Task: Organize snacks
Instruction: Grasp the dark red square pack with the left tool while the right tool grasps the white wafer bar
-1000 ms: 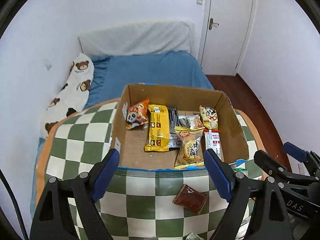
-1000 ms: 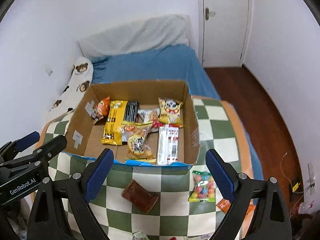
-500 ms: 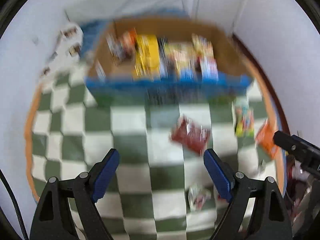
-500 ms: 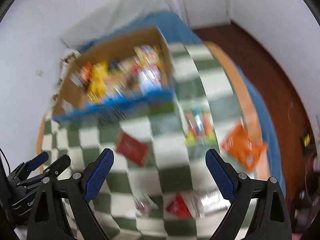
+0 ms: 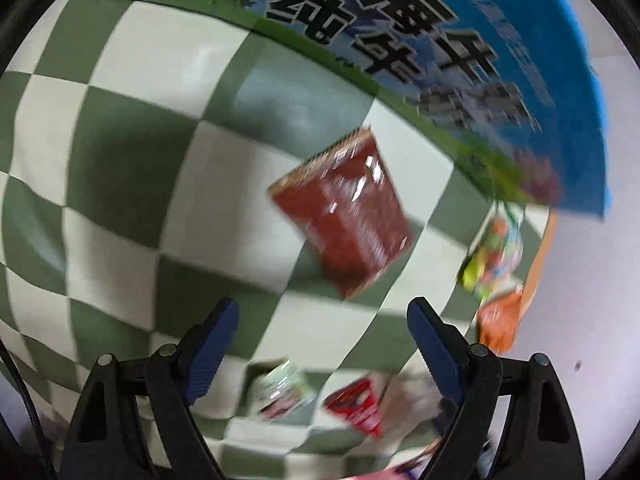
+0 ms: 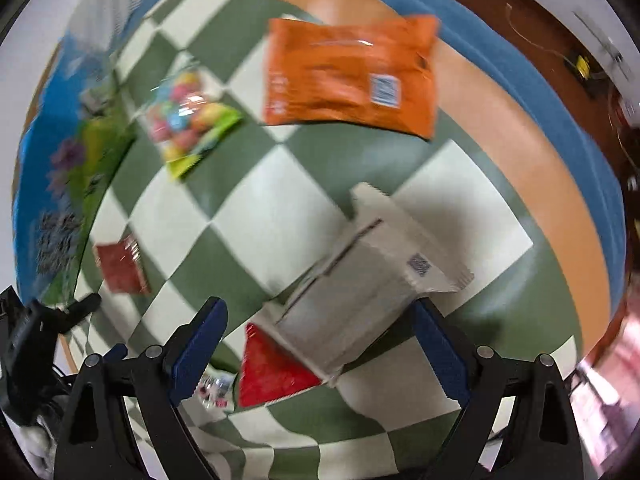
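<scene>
My left gripper (image 5: 323, 316) is open and empty, low over the green checkered cloth (image 5: 120, 184). A dark red snack packet (image 5: 344, 216) lies just ahead of its fingers. The box's blue printed side (image 5: 460, 40) fills the top of that view. My right gripper (image 6: 318, 320) is open, and a white-grey packet (image 6: 360, 280) lies between and just ahead of its fingers, partly over a red packet (image 6: 276, 372). An orange packet (image 6: 352, 76), a colourful candy bag (image 6: 188, 120) and the dark red packet (image 6: 120, 268) lie further off.
Small packets (image 5: 280, 392) and a red packet (image 5: 356, 404) lie near the cloth's front edge in the left view. The candy bag (image 5: 496, 256) and orange packet (image 5: 500, 320) sit to the right. The left gripper (image 6: 36, 336) shows at the right view's left edge. The cloth's orange border (image 6: 520, 128) runs along the right.
Both grippers have dropped from above the box to close over the cloth. The left one came down by the dark red packet, the right one by the white-grey packet. Both stayed open.
</scene>
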Demonstrator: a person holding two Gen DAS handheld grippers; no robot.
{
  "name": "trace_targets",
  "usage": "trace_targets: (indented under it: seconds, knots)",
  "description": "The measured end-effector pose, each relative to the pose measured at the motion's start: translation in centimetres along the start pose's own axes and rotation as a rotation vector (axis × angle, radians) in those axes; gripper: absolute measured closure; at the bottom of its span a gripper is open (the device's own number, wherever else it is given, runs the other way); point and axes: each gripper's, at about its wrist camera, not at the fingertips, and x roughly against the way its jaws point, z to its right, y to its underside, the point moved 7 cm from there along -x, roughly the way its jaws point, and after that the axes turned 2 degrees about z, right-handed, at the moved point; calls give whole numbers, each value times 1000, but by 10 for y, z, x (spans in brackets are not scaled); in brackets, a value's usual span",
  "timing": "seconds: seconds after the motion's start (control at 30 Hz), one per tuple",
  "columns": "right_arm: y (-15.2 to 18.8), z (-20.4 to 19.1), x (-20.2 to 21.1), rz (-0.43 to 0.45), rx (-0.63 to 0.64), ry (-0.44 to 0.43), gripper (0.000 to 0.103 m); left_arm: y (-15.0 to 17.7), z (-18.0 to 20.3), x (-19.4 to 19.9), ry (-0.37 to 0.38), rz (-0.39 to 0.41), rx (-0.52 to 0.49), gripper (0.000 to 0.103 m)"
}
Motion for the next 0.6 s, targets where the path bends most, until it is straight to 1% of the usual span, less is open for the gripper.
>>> trace_targets:
  seconds: [0.1, 0.2, 0.3, 0.37, 0.43, 0.47, 0.53, 0.6]
  knots:
    - [-2, 10, -5, 11, -43, 1, 8, -7, 8, -12, -1, 22, 73, 17]
    - [-4, 16, -8, 15, -55, 10, 9, -10, 13, -22, -25, 53, 124, 17]
    - [-5, 18, -10, 26, -57, 22, 10, -10, 18, -33, -63, 72, 119, 17]
    - [-5, 19, -11, 31, -53, 26, 15, -11, 21, -37, -75, 83, 115, 17]
    - [-6, 19, -13, 27, -31, 36, 22, -10, 24, -38, -83, 90, 89, 17]
    - [-8, 12, -17, 24, -19, 40, 24, -10, 27, -37, -91, 93, 57, 17]
    - [-8, 4, -23, 9, 46, 63, 28, -9, 30, -37, -125, 95, -13, 17]
    - [-6, -7, -29, -6, 117, 82, 29, -6, 29, -36, -154, 87, -85, 17]
